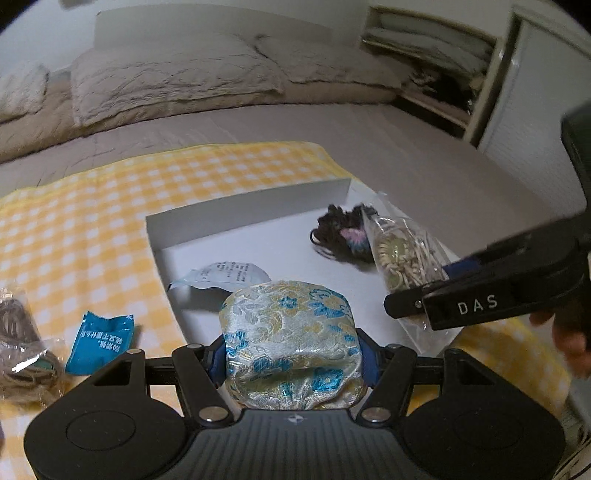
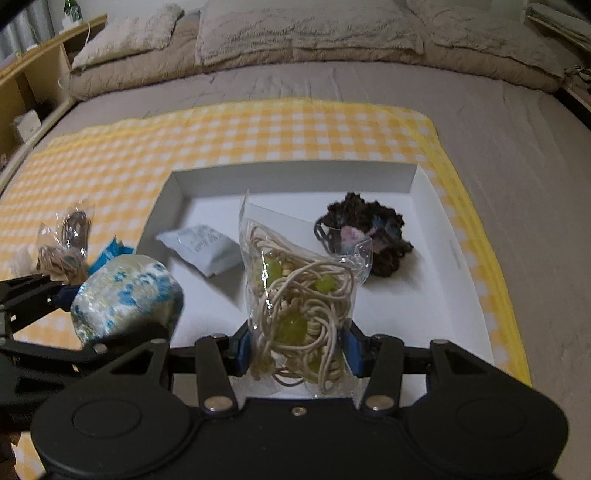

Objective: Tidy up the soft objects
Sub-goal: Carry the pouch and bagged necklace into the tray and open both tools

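My left gripper (image 1: pixel 291 354) is shut on a silky brocade pouch (image 1: pixel 290 332) with blue and gold flowers, held over the near-left edge of a shallow white box (image 1: pixel 236 214). The pouch (image 2: pixel 125 295) also shows at the left of the right wrist view. My right gripper (image 2: pixel 297 350) is shut on a clear plastic bag of cream cord and green beads (image 2: pixel 301 295), over the box's (image 2: pixel 291 173) near side. The same bag (image 1: pixel 400 254) appears in the left wrist view. Inside the box lie a dark crocheted piece (image 2: pixel 365 236) and a small white sachet (image 2: pixel 203 247).
The box rests on a yellow checked cloth (image 2: pixel 258 129) spread over a grey bed (image 2: pixel 517 184) with pillows (image 2: pixel 306 29) at the head. Left of the box lie a blue packet (image 1: pixel 98 341) and another clear bag of cord (image 2: pixel 68 240). A wooden shelf (image 2: pixel 33 77) flanks the bed.
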The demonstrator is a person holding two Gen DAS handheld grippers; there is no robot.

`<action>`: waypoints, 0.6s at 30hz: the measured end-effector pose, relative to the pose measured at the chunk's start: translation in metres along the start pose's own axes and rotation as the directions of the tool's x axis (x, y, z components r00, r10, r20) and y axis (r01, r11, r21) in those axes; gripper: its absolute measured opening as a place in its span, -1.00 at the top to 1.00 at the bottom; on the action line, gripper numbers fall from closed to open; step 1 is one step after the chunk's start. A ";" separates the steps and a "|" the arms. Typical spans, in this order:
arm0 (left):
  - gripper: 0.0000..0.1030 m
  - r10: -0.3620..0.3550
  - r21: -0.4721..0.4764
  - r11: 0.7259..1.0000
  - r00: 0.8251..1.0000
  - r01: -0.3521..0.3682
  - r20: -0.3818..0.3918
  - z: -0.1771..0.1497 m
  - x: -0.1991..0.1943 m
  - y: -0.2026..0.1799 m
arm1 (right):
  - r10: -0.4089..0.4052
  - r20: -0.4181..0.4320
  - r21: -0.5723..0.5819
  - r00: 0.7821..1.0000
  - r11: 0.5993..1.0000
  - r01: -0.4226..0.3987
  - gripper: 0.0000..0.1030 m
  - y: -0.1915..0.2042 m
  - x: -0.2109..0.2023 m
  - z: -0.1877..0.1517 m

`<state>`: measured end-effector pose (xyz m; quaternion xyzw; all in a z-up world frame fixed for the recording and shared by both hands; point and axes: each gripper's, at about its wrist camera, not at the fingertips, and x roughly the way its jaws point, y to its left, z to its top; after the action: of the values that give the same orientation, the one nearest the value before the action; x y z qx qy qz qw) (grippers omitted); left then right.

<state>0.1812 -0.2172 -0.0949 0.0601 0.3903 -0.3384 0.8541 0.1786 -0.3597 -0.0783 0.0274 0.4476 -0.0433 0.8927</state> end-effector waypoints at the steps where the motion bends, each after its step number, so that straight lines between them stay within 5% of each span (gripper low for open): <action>1: -0.27 0.002 0.007 1.000 1.000 -0.002 0.000 0.000 0.003 -0.001 | -0.003 -0.009 -0.010 1.000 1.000 0.003 0.04 0.001 0.002 -0.001; 5: -0.30 -0.007 0.018 1.000 1.000 0.007 -0.001 -0.001 0.011 0.000 | -0.003 -0.036 -0.035 0.999 0.999 0.002 0.04 0.003 0.007 -0.001; 9: -0.81 0.011 0.069 0.998 1.000 -0.010 -0.014 -0.005 0.017 -0.004 | 0.002 -0.043 -0.044 0.999 0.999 -0.004 -0.08 0.007 0.012 -0.001; 12: -0.83 0.012 0.107 0.994 0.999 -0.008 -0.035 -0.007 0.017 -0.006 | 0.004 -0.033 -0.026 0.999 1.000 -0.005 -0.65 0.006 0.016 0.000; 18: -0.84 0.023 0.116 0.993 0.999 -0.018 -0.045 -0.007 0.016 -0.004 | 0.005 -0.023 -0.002 1.000 1.000 -0.005 -0.66 0.001 0.013 0.004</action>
<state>0.1816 -0.2261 -0.1107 0.1214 0.3892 -0.3502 0.8433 0.1890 -0.3600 -0.0864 0.0278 0.4580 -0.0403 0.8876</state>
